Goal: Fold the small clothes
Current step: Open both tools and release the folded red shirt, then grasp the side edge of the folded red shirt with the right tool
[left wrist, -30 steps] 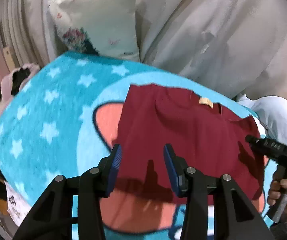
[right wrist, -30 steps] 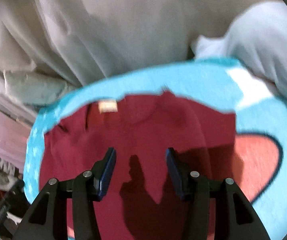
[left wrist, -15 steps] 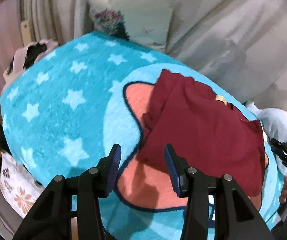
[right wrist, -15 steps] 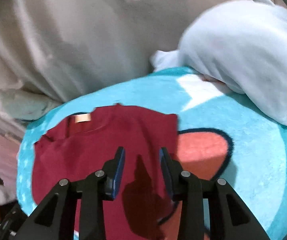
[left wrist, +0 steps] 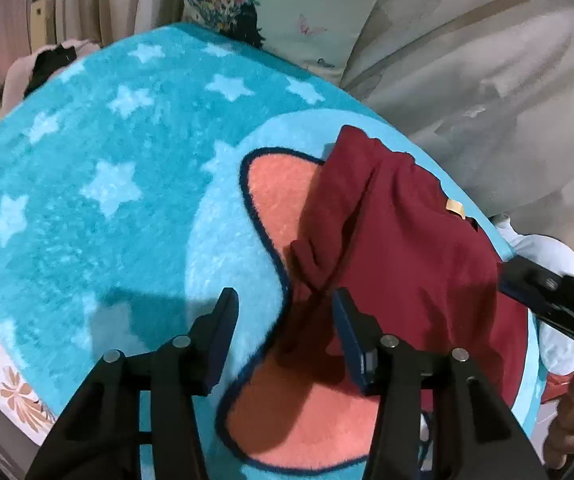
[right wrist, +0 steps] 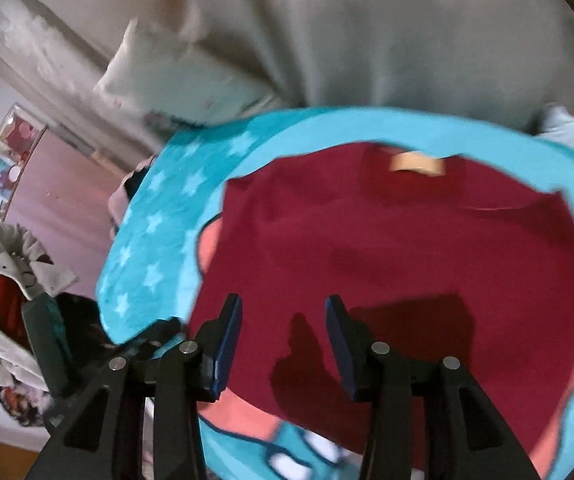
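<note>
So the dark red t-shirt (left wrist: 399, 248) is lying on the turquoise star blanket (left wrist: 99, 184), right over the pink cartoon patch, collar and tan neck label (left wrist: 455, 207) pointing to the far side. Its left side is already flipped in, with a bunched-up sleeve sitting at that left edge. The shirt runs near-to-far, and that crumpled sleeve edge is just ahead of the left gripper (left wrist: 283, 332), slightly right of its centre line, so I'd say the left one is closer for tidying it. The right gripper (right wrist: 283, 340) hovers over the near hem area. Both are released, jaws spread, nothing held. Beyond the blanket there's a floral pillow (left wrist: 287, 12) and a beige sheet (left wrist: 487, 92), plus a pale blue garment (left wrist: 543, 256) off to the right.
</note>
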